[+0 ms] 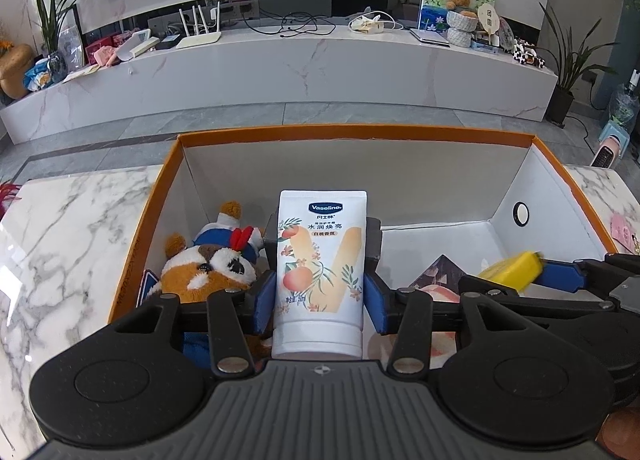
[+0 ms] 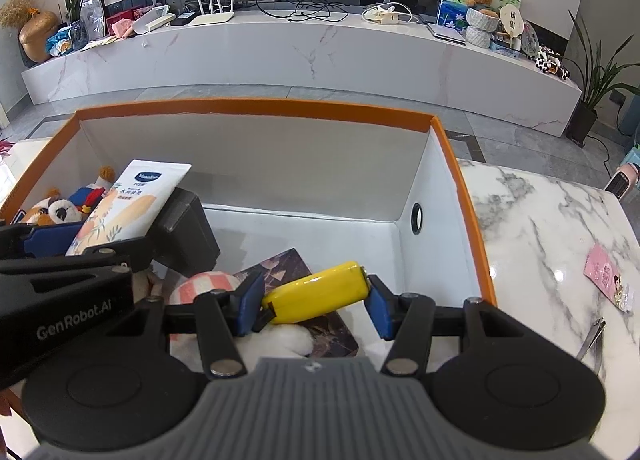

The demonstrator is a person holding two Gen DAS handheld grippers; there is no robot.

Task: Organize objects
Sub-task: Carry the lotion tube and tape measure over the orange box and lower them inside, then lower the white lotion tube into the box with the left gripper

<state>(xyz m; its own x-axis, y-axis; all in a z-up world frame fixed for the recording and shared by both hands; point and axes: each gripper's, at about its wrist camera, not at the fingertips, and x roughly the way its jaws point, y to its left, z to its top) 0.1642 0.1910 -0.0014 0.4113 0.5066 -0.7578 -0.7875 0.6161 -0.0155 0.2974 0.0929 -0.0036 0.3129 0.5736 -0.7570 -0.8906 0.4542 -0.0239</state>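
While the left wrist view shows the left gripper clamping a Vaseline tube upright over the orange box, beside a plush toy, the right wrist view shows the right gripper grasping a yellow object above a dark booklet, tweezers lying on the bench.

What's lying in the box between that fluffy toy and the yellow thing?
In the right wrist view, between the plush toy and yellow object: a pink-checked item and a dark booklet.
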